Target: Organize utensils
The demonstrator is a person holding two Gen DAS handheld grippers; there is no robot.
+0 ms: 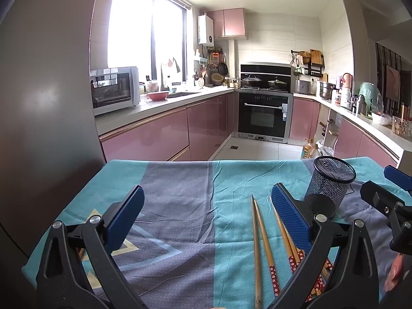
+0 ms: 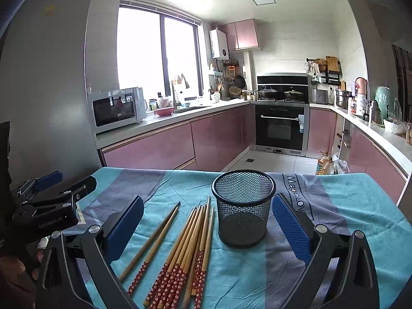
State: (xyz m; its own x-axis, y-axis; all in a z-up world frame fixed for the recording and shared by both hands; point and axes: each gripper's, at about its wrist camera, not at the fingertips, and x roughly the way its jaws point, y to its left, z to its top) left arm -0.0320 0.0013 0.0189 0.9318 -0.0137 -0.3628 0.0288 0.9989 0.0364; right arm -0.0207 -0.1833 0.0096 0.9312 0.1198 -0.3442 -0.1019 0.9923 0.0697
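Note:
Several bamboo chopsticks [image 2: 190,247] with red flowered ends lie in a loose bundle on the teal and grey cloth [image 2: 347,206]. Two more chopsticks [image 2: 152,242] lie apart to their left. An empty black mesh cup [image 2: 243,208] stands upright just right of the bundle. My right gripper [image 2: 206,219] hovers open over the bundle and cup, holding nothing. In the left wrist view the same two chopsticks [image 1: 260,242] and the cup [image 1: 329,188] sit right of centre. My left gripper [image 1: 206,216] is open and empty, with the right gripper [image 1: 386,195] at the far right edge.
The cloth-covered table [image 1: 159,180] ends at a far edge facing the kitchen floor. A grey fridge [image 1: 46,77] stands close on the left. Oil bottles [image 1: 310,150] sit on the floor beyond the table. A person's fingers [image 1: 395,275] show at the lower right.

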